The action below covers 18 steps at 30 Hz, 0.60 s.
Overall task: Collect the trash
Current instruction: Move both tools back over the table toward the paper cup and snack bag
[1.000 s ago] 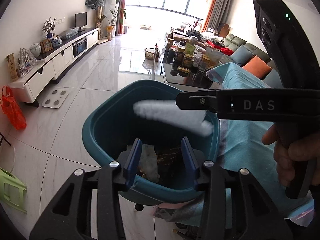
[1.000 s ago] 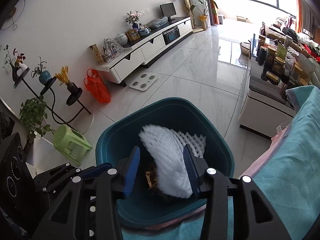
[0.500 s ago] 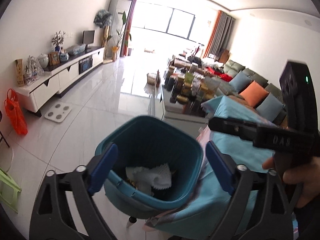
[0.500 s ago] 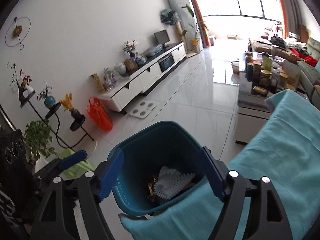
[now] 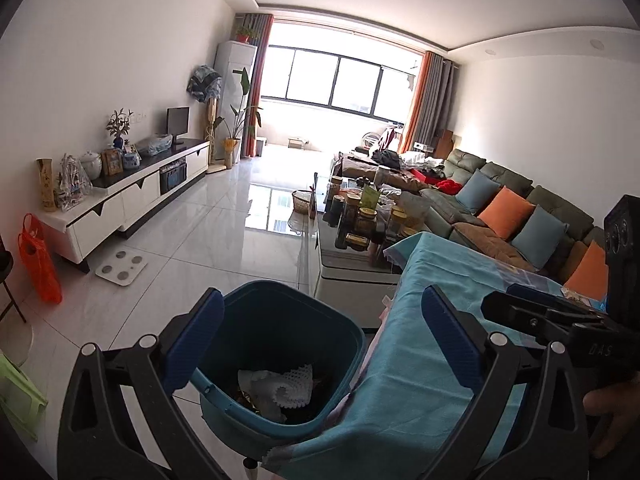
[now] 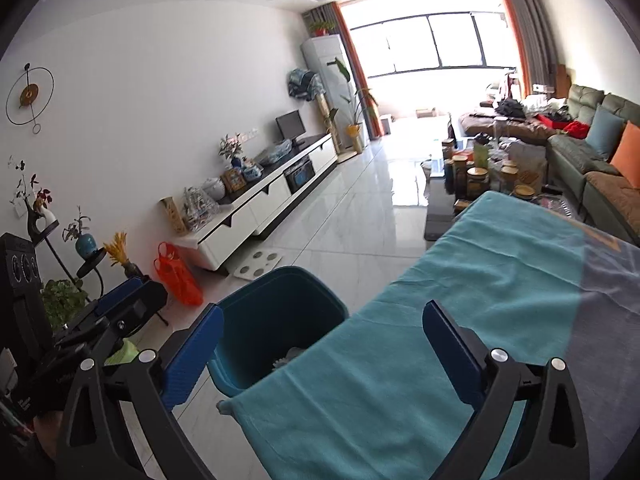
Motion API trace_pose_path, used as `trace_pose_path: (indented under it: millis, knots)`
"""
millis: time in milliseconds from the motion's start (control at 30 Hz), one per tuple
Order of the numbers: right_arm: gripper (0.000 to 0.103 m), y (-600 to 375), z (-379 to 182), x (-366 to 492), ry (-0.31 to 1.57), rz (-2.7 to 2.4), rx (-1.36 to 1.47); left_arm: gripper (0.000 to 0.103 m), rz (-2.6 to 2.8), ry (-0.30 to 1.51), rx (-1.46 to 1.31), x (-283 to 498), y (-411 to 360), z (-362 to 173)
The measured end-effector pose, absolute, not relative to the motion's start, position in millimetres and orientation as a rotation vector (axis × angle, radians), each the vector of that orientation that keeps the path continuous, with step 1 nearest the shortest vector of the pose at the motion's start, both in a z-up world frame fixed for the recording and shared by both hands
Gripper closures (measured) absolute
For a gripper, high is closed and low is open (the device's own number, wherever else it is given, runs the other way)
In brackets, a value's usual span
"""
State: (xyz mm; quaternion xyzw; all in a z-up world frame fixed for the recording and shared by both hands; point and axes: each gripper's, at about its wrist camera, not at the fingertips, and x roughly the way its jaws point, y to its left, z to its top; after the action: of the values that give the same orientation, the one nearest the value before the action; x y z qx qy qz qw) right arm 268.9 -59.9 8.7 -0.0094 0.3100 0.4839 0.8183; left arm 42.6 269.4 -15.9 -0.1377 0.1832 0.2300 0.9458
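A teal trash bin (image 5: 320,320) stands on the floor against the table's left edge; it also shows in the right wrist view (image 6: 276,292). White foam netting (image 5: 294,386) and other scraps lie inside it. My left gripper (image 5: 320,344) is open and empty, held above the bin's near rim. My right gripper (image 6: 322,354) is open and empty, above the teal tablecloth (image 6: 460,300) beside the bin. The right gripper's body (image 5: 560,320) shows at the right of the left wrist view.
A coffee table (image 5: 360,232) crowded with jars stands beyond the table. A sofa with cushions (image 5: 520,216) runs along the right. A white TV cabinet (image 5: 132,196), an orange bag (image 5: 40,268), a floor scale (image 5: 122,268) and a green stool (image 5: 16,396) are on the left.
My right gripper opened and dropped the white foam netting into the bin. Both grippers opened wide, rose and drew back from the bin.
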Motion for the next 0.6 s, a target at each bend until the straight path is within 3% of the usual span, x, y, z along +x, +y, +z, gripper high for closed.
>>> trace_pose_path:
  millis: [600]
  knots:
    - [0.007, -208, 12, 239, 0.492, 0.721, 0.016, 0.006, 0.272, 0.336, -0.184, 84, 161, 1]
